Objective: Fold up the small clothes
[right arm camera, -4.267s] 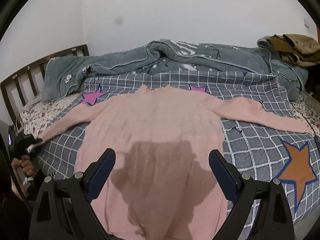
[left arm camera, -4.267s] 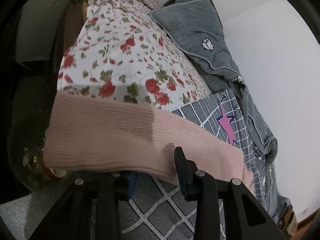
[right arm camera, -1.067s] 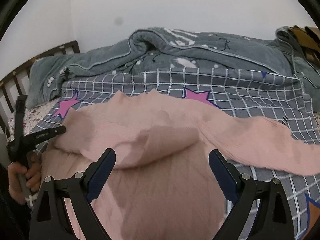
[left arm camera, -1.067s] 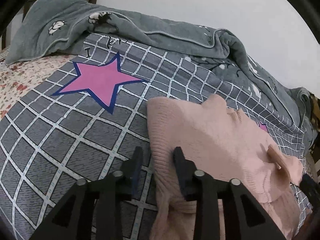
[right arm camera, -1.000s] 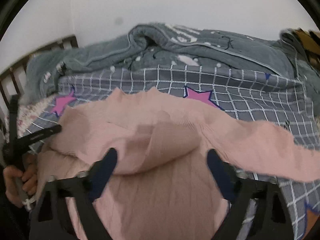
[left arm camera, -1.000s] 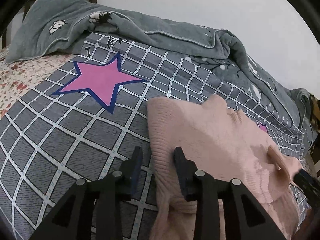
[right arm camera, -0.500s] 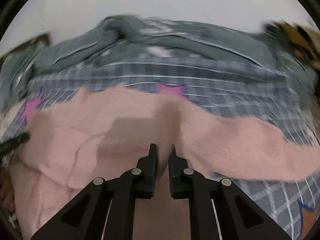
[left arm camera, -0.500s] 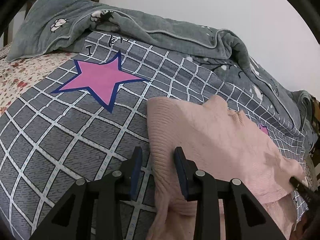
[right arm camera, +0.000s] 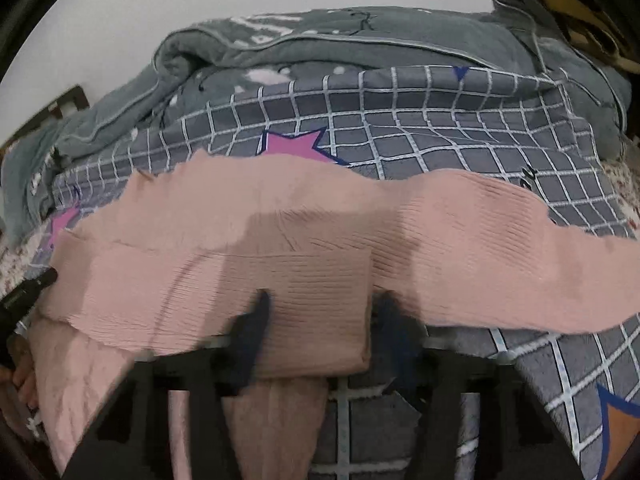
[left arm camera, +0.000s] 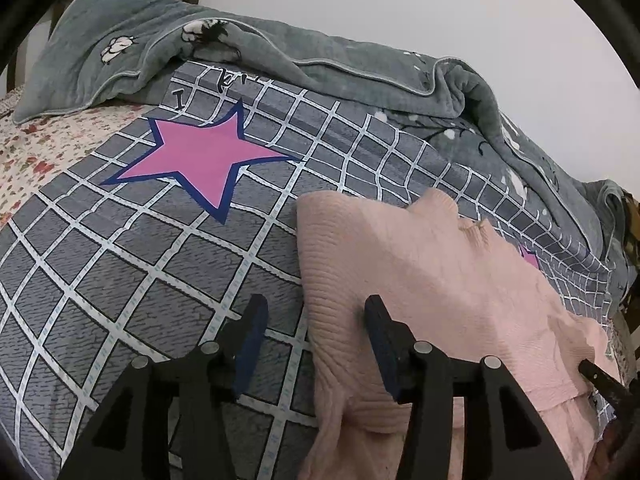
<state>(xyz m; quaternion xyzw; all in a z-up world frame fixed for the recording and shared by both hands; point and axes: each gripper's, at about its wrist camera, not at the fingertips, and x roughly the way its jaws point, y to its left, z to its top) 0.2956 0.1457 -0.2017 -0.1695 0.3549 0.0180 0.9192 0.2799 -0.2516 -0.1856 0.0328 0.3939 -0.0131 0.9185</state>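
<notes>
Sweater (right arm camera: 304,232), pink ribbed knit lying on the checked bedspread (left arm camera: 132,264), looks soft, light and floppy; pinch folded edges: left gripper (left arm camera: 316,336) part-open astride its left edge, right gripper (right arm camera: 320,320) opening around the cuff.

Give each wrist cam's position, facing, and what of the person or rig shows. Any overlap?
Left wrist: sits on the left gripper, angled down across the checked sheet at the pink sweater edge; its own two fingers show, apart.
Right wrist: sits on the right gripper, angled down at the folded sleeve cuff; its own fingers are blurred, jaws opening with the cuff between them; a hand shows at the left edge.
Shared: sweater, sheet, grey blanket.
</notes>
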